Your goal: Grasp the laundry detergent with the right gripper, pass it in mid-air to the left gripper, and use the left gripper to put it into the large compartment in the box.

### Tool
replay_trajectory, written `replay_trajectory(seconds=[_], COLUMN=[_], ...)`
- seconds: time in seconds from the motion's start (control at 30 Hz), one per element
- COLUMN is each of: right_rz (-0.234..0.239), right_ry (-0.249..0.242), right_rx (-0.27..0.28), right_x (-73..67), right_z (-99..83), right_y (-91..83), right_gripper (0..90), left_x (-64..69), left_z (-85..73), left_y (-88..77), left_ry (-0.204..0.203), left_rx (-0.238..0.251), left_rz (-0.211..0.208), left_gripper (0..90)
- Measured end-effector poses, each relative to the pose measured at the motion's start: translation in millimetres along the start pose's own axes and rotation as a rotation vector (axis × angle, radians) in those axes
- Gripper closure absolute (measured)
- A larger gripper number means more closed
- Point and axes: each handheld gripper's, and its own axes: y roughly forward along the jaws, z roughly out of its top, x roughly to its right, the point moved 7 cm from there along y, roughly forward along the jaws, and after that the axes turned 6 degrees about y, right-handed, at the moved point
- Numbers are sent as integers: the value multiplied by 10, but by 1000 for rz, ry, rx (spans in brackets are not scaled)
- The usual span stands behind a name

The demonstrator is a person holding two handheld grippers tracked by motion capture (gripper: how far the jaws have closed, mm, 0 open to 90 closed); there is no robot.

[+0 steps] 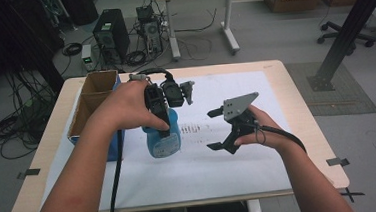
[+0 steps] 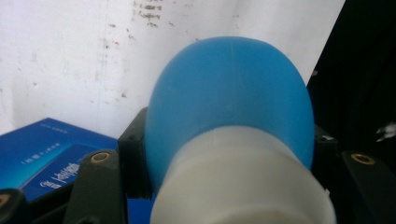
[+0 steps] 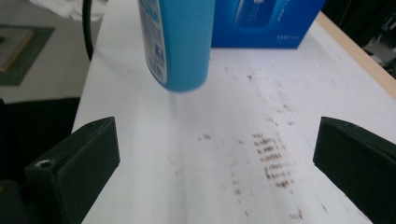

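Note:
A blue bottle (image 1: 164,140) with a white cap (image 2: 243,186) hangs from my left gripper (image 1: 160,113), which is shut on its upper part just below the cap. In the left gripper view the bottle's (image 2: 229,93) rounded body bulges between the two black jaws, base pointing down at the white sheet. My right gripper (image 1: 215,130) is held to the right of the bottle, open and with nothing between its fingers (image 3: 77,163). Looking along the right gripper (image 3: 215,163), the bottle's lower end (image 3: 180,46) is ahead and to the left, seemingly just off the paper.
An open box (image 1: 94,105), blue outside and brown inside, stands at the table's left, just behind the bottle (image 3: 271,18). A stained white sheet (image 1: 195,170) covers most of the wooden table (image 1: 308,127). Computers, cables and another desk stand on the floor beyond.

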Motion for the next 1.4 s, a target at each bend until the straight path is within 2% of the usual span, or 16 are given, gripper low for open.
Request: replay_trajectory(seconds=[0.1, 0.17, 0.2, 0.23, 0.27, 0.3, 0.33, 0.37, 0.43, 0.57, 0.6, 0.73, 0.83, 0.87, 1.13, 1.4], right_rz=[-16, -20, -32, -36, -40, -40, -45, -45, -58, -70, -77, -89, -97, -96, -108, -114], right_ry=[2, 4, 2, 7, 7, 7, 22, 22, 36, 49, 53, 53, 54, 54, 61, 53], right_rx=[-36, -49, -58, -63, -70, -70, -70, -70, -84, -99, -105, -113, -120, -121, -137, -151], right_x=[57, 79, 110, 128, 145, 145, 181, 181, 228, 268, 287, 316, 341, 343, 397, 436], right_z=[-12, -20, -28, -35, -47, -47, -73, -73, -134, -191, -208, -214, -207, -207, -268, -269], right_y=[-71, -113, -155, -184, -212, -212, -260, -260, -305, -343, -364, -402, -455, -467, -507, -495], right_gripper=[11, 11, 11, 12, 12, 12, 12, 12, 12, 12, 13, 14, 14, 15, 15, 15], left_x=[-25, -46, -76, -76, -101, -101, -132, -132, -177, -218, -246, -271, -311, -348, -502, -694], left_z=[-6, -4, -10, -10, -20, -20, -27, -27, -48, -78, -105, -140, -199, -256, -462, -686], left_y=[-28, -67, -100, -100, -141, -141, -197, -197, -267, -333, -377, -426, -488, -545, -745, -959], left_ry=[-70, -137, -196, -196, -241, -241, -284, -284, -343, -394, -432, -450, -487, -524, -619, -747], left_rx=[3, 30, 39, 39, 41, 41, 56, 56, 71, 79, 86, 80, 71, 63, 62, 86], left_rz=[-5, -6, -8, -8, -4, -4, 6, 6, 26, 45, 47, 36, 13, 8, 17, -5], left_gripper=[379, 379, 379, 379, 379, 379, 379, 379, 379, 380, 380, 380, 380, 380, 380, 379])
